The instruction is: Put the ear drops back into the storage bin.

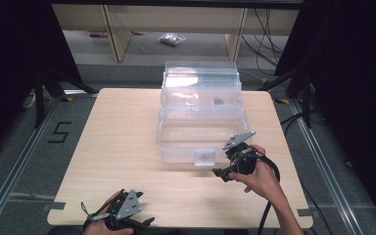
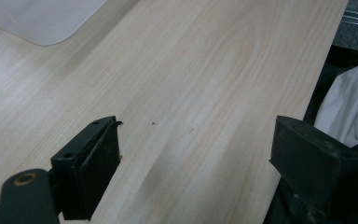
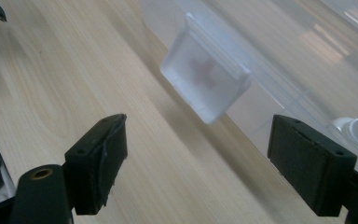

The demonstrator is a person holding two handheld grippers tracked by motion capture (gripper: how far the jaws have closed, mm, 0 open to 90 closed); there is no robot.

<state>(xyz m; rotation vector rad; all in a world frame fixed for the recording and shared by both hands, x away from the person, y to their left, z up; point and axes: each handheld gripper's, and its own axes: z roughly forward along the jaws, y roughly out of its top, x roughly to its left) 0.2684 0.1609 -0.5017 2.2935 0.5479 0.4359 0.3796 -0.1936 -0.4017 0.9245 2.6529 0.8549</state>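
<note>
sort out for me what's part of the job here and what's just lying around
Part of the job:
- clear plastic box on the table
- its front latch, right ahead of the open right gripper

Lying about or idle:
- left gripper, open, over bare wood at the table's near edge
- small plastic bag on the floor beyond the table
- cables on the floor

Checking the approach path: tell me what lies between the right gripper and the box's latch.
Bare table, seen in the right gripper view between gripper and latch.
</note>
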